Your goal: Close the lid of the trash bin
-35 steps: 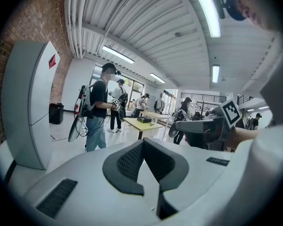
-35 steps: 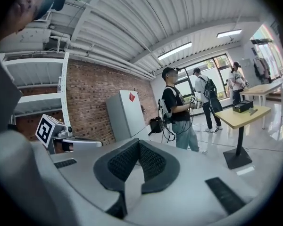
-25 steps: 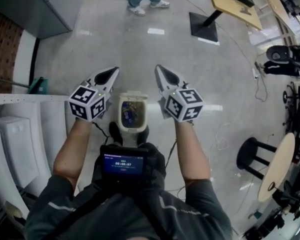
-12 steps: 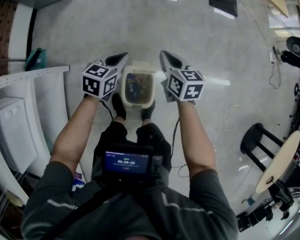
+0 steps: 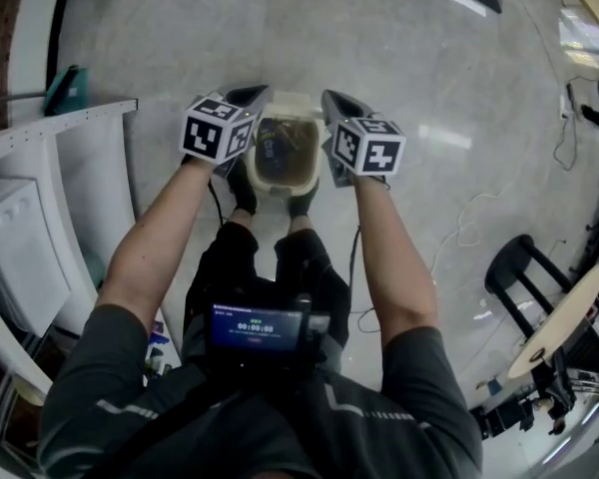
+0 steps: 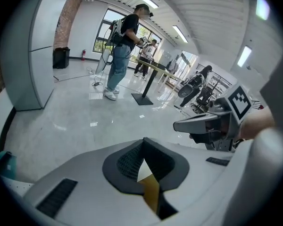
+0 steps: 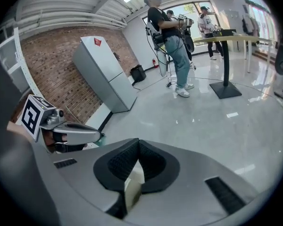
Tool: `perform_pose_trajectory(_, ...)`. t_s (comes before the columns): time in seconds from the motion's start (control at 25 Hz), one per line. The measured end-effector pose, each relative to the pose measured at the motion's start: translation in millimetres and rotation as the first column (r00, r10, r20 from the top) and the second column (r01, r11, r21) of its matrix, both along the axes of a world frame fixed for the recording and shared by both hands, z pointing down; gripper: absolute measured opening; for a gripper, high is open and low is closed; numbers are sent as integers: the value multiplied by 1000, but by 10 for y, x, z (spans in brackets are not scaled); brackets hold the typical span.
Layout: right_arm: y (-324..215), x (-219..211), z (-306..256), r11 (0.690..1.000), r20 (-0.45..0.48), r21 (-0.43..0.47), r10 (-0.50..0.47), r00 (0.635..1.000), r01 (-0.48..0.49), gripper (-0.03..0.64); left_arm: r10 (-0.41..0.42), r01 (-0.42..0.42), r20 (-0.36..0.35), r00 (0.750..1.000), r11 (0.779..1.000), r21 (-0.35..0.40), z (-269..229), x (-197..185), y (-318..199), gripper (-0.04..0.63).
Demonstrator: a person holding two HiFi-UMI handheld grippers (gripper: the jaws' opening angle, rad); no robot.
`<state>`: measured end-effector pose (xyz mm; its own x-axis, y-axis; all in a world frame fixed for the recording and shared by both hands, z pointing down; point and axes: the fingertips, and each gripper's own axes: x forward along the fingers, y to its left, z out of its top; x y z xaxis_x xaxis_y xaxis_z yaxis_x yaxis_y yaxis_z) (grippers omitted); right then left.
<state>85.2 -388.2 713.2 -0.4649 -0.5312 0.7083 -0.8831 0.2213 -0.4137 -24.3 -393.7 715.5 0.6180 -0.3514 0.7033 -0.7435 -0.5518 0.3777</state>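
Directly below the head camera, a small screen (image 5: 258, 324) glows on the chest of a person whose dark shoes (image 5: 243, 194) are planted just short of the cream trash bin (image 5: 283, 184), set on the polished floor (image 5: 429, 68) at the person's 12 o'clock. The bin stands open with mixed rubbish showing inside, and what appears to be its lid (image 5: 292, 99) is tipped up along the rim at the bin's own 12 o'clock. The left gripper (image 5: 252, 96) hangs just beside the bin at its 10 o'clock, the right gripper (image 5: 332, 101) at its 2 o'clock. Each gripper view shows the dark pads pressed together with nothing between them, only a sliver of pale bin beneath. Neither tool can be seen touching the lid. The lid looks like thin, stiff, smooth plastic on a hinge, probably light enough to drop with a nudge. The likeliest place to press is its free upper edge, farthest from the hinge, and the closed tips could do that without a grasp. The bin itself seems light and may skate on the glossy floor if pushed hard. Beyond, another person (image 6: 119, 46) stands by a tall table (image 6: 153, 68), and a grey cabinet (image 7: 104, 76) rises at 10 o'clock in the right gripper view.
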Motion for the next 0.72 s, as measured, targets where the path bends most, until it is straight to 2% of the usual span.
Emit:
perform_pose_trajectory(0.24, 59, -13, 355, 998, -16, -65, 10, 1000, -11, 8, 13, -12, 28, 1000, 999, -45, 322, 19, 58, 5)
perform_pose_trajectory(0.52, 221, -31, 452, 996, 3, -85, 38, 999, -37, 9, -21, 22, 24, 999, 998, -64, 392, -31, 227, 5)
perform_pose_trajectory(0.6, 313, -13, 465, 996, -8, -82, 37, 999, -38, 9, 0, 2, 23, 1000, 998, -69, 413, -33, 316, 5)
perform_pose_trajectory(0.72, 508, 35, 529, 995, -34, -98, 33, 999, -36, 9, 60, -55, 64, 996, 996, -74, 475, -68, 473, 5)
